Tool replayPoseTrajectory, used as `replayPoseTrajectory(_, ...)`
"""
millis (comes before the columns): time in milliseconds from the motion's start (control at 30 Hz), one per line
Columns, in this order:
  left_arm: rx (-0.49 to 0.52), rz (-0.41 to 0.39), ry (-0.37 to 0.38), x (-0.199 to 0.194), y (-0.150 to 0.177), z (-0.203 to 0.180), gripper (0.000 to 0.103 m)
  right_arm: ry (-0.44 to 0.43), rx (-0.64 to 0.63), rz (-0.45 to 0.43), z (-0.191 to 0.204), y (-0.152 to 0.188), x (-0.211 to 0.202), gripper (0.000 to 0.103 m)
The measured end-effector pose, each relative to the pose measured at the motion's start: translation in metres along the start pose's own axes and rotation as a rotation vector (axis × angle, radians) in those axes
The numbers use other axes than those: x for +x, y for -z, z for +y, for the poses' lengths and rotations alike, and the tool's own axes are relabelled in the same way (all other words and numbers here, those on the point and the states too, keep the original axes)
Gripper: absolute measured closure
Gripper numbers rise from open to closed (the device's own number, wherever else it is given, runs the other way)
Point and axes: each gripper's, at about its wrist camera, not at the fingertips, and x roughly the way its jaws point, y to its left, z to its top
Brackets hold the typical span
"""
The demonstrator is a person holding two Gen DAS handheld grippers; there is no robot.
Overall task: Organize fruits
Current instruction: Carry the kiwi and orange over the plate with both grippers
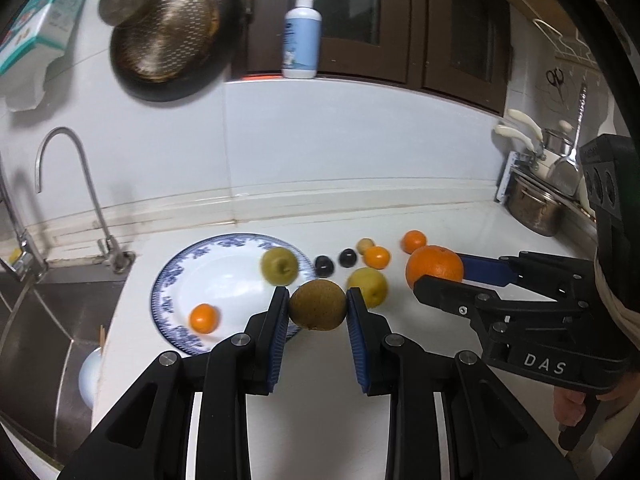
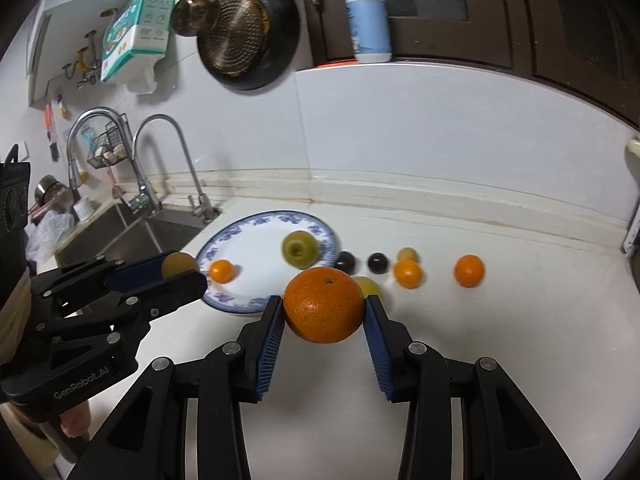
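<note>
My left gripper (image 1: pixel 318 302) is shut on a brown kiwi (image 1: pixel 318 305) and holds it by the right rim of the blue-patterned plate (image 1: pixel 176 276). My right gripper (image 2: pixel 324 306) is shut on a large orange (image 2: pixel 324 304), held above the counter right of the plate (image 2: pixel 240 236). On the plate lie a green apple (image 1: pixel 279 266) and a small mandarin (image 1: pixel 204 318). On the counter lie a second green apple (image 1: pixel 370 286), two dark plums (image 1: pixel 324 266), two mandarins (image 1: pixel 377 258) and a small yellowish fruit (image 1: pixel 365 245).
A sink (image 2: pixel 132 232) with taps (image 2: pixel 160 160) lies left of the plate. Pans (image 1: pixel 164 40) hang on the wall. A soap bottle (image 1: pixel 301 32) stands on the ledge. Pots (image 1: pixel 536 204) stand at the far right of the white counter (image 2: pixel 500 320).
</note>
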Motion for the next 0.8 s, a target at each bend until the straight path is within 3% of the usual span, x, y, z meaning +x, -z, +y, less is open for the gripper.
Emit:
replayPoseTrajectory(433, -0.033, -0.001, -0.082, -0.005, 0.009, 0.055, 0.074, -0.025, -0.062, 0.01, 0.052, -0.009, 0.032, 0.061)
replayPoseTrajectory(800, -0.029, 0.043, -0.105, 0.02, 0.011, 0.096, 0.074, -0.028, -0.069, 0.06, 0.076, -0.017, 0.08, 0.061)
